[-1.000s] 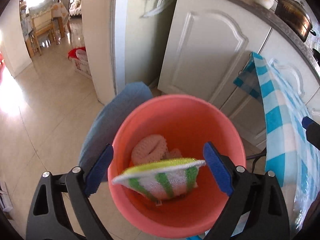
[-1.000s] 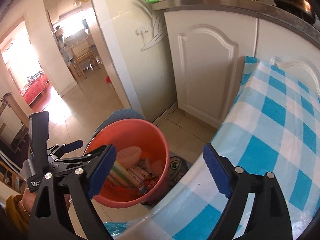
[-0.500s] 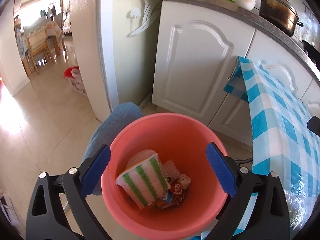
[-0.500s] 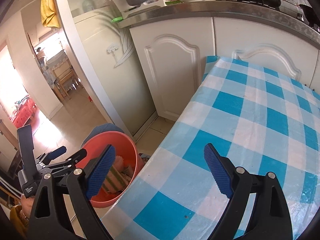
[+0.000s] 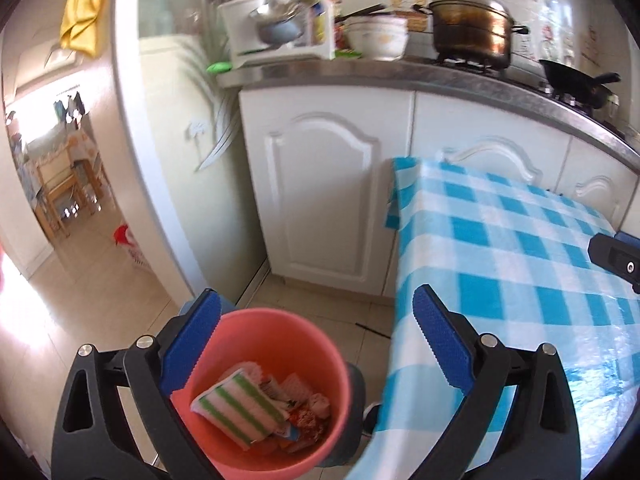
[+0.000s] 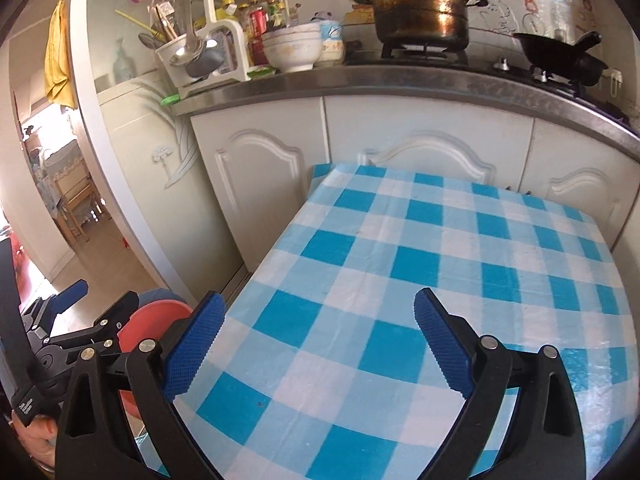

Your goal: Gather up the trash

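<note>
A salmon-pink bucket point(image 5: 280, 328) stands on the floor beside the table. In it lie a green-and-white striped sponge point(image 5: 236, 408) and crumpled wrappers point(image 5: 308, 412). My left gripper point(image 5: 314, 300) hangs open above the bucket with nothing between its blue pads. My right gripper point(image 6: 320, 300) is over the blue-checked tablecloth point(image 6: 400, 240); its jaws are opening and hold nothing. No trash shows on the cloth. In the right wrist view the bucket point(image 6: 156, 320) peeks out at the lower left, behind the left gripper's black frame.
White cabinet doors point(image 5: 328, 200) stand behind the table. The counter point(image 6: 400, 80) carries a lidded pot point(image 6: 420, 4), a black wok point(image 6: 560, 56), bowls and a utensil rack. A doorway point(image 5: 60, 200) opens at the left. A hand point(image 6: 36, 440) shows at the lower left.
The striped sponge left the left jaws and dropped into the bucket. Both grippers rose and drew back; the right one swung from the bucket to over the table.
</note>
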The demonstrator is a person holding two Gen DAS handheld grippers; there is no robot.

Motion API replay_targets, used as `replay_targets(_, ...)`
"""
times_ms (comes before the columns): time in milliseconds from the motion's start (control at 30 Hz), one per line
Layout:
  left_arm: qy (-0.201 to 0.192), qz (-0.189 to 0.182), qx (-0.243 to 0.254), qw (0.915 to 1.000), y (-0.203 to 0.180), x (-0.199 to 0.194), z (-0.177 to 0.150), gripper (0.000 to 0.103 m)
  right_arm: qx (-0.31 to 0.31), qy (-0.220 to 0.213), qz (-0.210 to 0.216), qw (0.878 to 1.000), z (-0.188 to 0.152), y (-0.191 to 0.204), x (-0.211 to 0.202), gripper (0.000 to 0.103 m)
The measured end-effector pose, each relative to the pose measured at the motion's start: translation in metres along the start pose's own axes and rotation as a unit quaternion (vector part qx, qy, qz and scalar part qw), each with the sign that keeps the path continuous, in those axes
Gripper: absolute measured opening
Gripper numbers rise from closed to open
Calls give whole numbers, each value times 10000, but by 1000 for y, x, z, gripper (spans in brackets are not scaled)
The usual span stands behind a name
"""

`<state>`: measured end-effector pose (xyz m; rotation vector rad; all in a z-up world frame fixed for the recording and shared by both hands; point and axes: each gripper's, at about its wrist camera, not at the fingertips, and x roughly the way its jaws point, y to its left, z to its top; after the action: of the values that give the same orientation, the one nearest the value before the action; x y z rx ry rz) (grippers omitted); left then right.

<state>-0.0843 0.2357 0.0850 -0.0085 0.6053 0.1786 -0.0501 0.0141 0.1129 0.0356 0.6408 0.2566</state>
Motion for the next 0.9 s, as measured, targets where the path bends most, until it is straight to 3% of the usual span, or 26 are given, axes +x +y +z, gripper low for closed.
replay_targets(200,-394,-430,245,9980,-46,-34,22,97,-3,-672,-625,9958,12,-23,-60,96)
replay_targets(433,-871,-781,299,9927,-85,-73,44,99,-119,-1434,-1414,9794,20,-39,-131,98)
replay_targets(900,-1842,-1347,50,9736,-117,-157,79,99,185,-2541,-2157,9427,18,-58,-226,98)
